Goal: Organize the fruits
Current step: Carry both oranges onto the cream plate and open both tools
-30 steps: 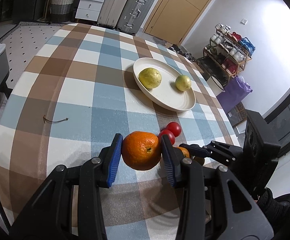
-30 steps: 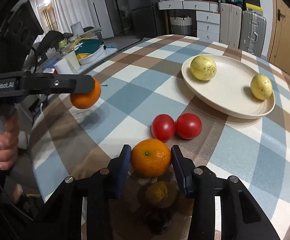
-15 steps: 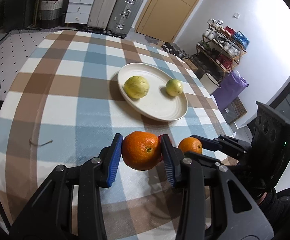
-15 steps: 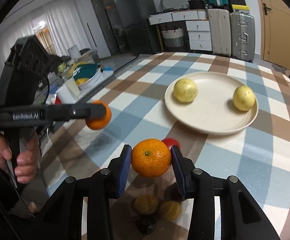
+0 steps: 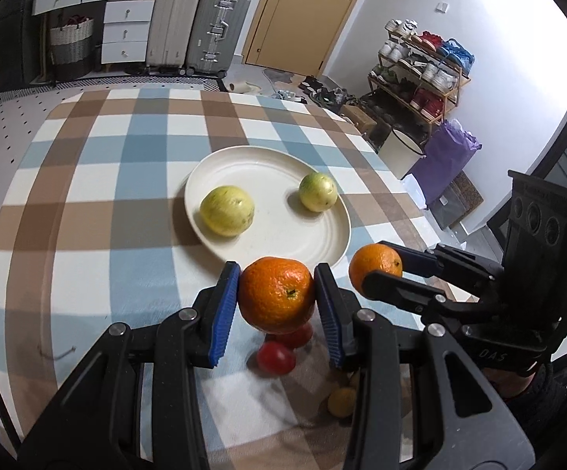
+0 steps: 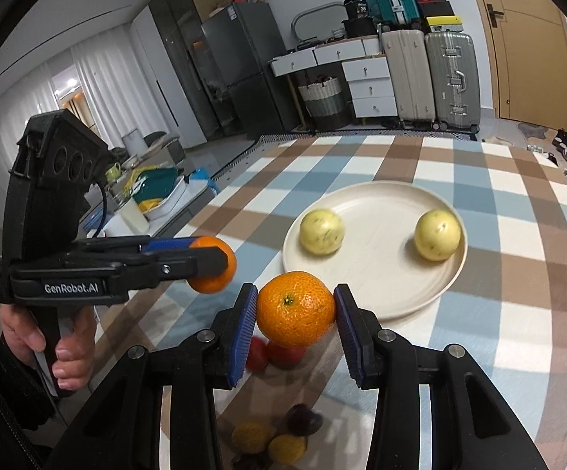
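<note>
At the far left of the right wrist view, a hand (image 6: 54, 346) grips the handle of the left claw (image 6: 215, 264), whose blue pads are pinching an orange (image 6: 221, 274) held up above the checked desk (image 6: 518, 274). In the left wrist view the same left claw (image 5: 277, 305) shows its two blue pads pressed against either side of that orange (image 5: 277, 299), stem dimple facing the camera.

Just to the right of it, the right claw (image 6: 295, 313) is likewise pinching a second orange (image 6: 295, 309) between its pads, also clear of the desk. Seen from the left wrist camera, the right claw (image 5: 377, 264) reaches in from the right side with its orange (image 5: 375, 264) just beside the near rim of the plate.

Below both claws, two red tomatoes (image 6: 279, 352) sit on the desk, partly hidden behind the held fruit. Nearer the camera, below the right claw, lie several small fruits (image 6: 268, 442), yellowish and dark, too blurred to name.

Ahead of and right of the claws stands a cream plate (image 6: 381, 293). On it rest two pale yellow round fruits, one (image 6: 322, 231) on the left side and the other (image 6: 438, 235) on the right, well apart from each other.
</note>
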Demonstrator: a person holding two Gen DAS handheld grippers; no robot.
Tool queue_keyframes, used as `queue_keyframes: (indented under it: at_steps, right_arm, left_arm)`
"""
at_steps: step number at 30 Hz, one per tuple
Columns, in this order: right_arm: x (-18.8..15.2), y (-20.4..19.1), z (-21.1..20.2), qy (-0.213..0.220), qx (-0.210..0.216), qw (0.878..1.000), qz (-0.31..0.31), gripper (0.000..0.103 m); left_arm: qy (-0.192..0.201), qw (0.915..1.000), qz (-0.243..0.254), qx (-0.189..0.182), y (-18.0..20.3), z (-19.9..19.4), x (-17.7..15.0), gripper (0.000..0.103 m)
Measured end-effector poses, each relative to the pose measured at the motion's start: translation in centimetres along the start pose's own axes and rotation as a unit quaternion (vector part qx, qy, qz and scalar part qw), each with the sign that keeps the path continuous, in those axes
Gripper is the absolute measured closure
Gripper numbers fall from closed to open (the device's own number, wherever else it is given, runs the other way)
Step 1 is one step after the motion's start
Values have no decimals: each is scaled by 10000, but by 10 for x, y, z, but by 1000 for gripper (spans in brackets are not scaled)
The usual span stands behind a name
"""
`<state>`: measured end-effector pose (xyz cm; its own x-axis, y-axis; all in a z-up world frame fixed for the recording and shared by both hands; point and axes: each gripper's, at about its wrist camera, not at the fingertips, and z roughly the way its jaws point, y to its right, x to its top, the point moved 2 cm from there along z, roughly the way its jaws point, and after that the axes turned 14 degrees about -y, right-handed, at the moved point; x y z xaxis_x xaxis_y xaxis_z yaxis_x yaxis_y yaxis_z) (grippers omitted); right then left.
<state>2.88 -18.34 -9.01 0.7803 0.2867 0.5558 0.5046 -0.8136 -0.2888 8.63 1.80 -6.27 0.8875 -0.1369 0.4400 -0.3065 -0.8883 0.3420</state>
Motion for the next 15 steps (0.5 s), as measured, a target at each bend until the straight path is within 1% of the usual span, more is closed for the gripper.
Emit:
queue_keyframes:
  at_steps: [6, 15]
  right_arm:
    - [18, 17, -5, 139, 18, 9998, 116, 62]
    - [46, 41, -2, 249, 70, 9993, 257, 62]
  left_arm:
    - [-60, 10000, 64, -4, 5, 15, 29, 67]
    - [-142, 9998, 120, -44, 9, 37, 67, 67]
